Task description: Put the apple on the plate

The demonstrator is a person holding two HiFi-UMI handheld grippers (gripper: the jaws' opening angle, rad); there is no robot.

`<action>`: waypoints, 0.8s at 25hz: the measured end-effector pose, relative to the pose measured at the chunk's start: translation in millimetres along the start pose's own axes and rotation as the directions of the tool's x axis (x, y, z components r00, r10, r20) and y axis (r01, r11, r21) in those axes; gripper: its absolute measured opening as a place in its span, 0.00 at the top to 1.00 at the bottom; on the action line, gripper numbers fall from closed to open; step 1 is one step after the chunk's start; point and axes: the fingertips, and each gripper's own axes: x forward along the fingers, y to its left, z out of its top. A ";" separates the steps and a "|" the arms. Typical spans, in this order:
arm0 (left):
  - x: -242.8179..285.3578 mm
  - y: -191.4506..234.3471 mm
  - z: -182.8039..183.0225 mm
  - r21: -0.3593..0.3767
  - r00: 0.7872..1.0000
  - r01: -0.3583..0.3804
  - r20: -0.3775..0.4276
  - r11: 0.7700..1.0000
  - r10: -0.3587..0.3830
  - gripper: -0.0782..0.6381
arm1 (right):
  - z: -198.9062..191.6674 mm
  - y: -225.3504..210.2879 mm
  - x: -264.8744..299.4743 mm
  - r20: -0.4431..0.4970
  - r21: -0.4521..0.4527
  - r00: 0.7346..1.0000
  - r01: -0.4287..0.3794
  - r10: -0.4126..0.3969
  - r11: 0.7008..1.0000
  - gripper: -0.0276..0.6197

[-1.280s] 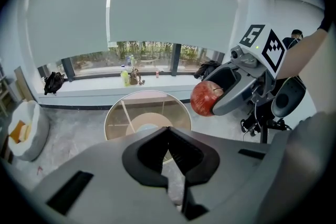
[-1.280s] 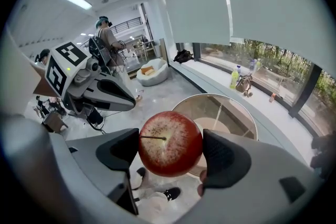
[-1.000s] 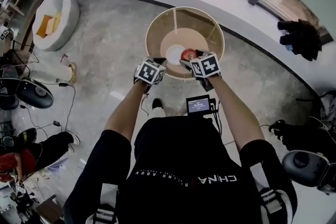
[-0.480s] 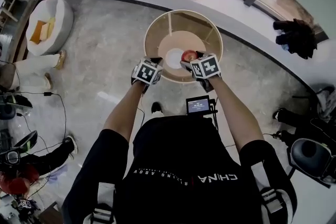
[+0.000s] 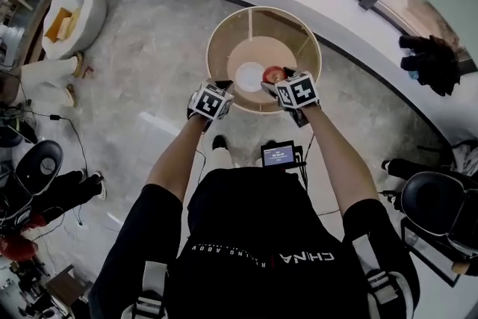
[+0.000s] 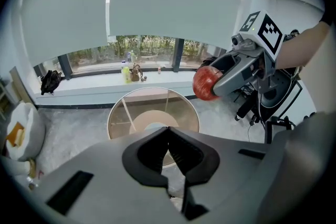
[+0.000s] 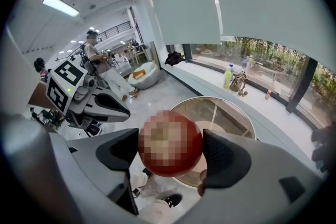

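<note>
The apple (image 6: 206, 84) has smooth red skin with a slight gloss. The left gripper (image 6: 168, 132) and right gripper (image 7: 170, 145) are matt grey plastic, their fingers (image 7: 227, 157) darker (dull, rubbery-looking). The round surface (image 5: 224, 30) is clear glass in a pale wooden rim. The plate (image 5: 249, 75) is smooth white. The floor (image 5: 149, 63) is grey, stone-like, faintly shiny.

The round table (image 5: 295, 37) is viewed steeply from overhead in the head view. Both gripper views are aimed along their jaws toward it, and the right gripper (image 6: 209, 84) is caught in the left one.
</note>
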 end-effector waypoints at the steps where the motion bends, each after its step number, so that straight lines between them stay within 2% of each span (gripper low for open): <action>1: 1.8 -0.8 0.7 -0.008 1.000 -0.004 0.004 1.000 0.004 0.87 | -0.9 -4.8 3.2 -0.010 -0.013 1.000 -0.002 0.002 1.000 0.36; 4: 18.3 2.4 -6.3 -0.047 1.000 -0.010 -0.001 0.999 0.010 0.87 | -7.5 -19.0 26.7 -0.043 -0.022 0.999 -0.011 0.010 1.000 0.36; 7: 49.3 12.2 -17.7 -0.063 1.000 0.016 -0.017 0.998 -0.018 0.87 | -21.3 -23.5 67.3 -0.063 -0.034 0.997 -0.035 0.033 0.999 0.36; 10: 91.3 32.2 -27.6 -0.063 0.999 0.045 -0.021 0.997 -0.046 0.87 | -33.1 -29.9 120.2 -0.065 -0.046 0.997 -0.036 0.033 0.998 0.36; 14: 167.0 63.9 -48.0 -0.037 0.996 0.074 -0.043 0.997 -0.076 0.87 | -53.8 -53.4 209.2 -0.071 -0.003 0.996 -0.057 0.057 0.998 0.36; 17: 213.9 81.5 -70.0 -0.037 0.996 0.081 -0.041 0.996 -0.083 0.87 | -73.8 -70.7 266.0 -0.067 0.011 0.997 -0.033 0.034 0.999 0.36; 20: 240.9 86.2 -92.9 -0.086 0.995 0.088 -0.028 0.992 -0.091 0.87 | -94.8 -78.5 308.0 -0.066 -0.001 0.998 -0.008 0.008 1.000 0.36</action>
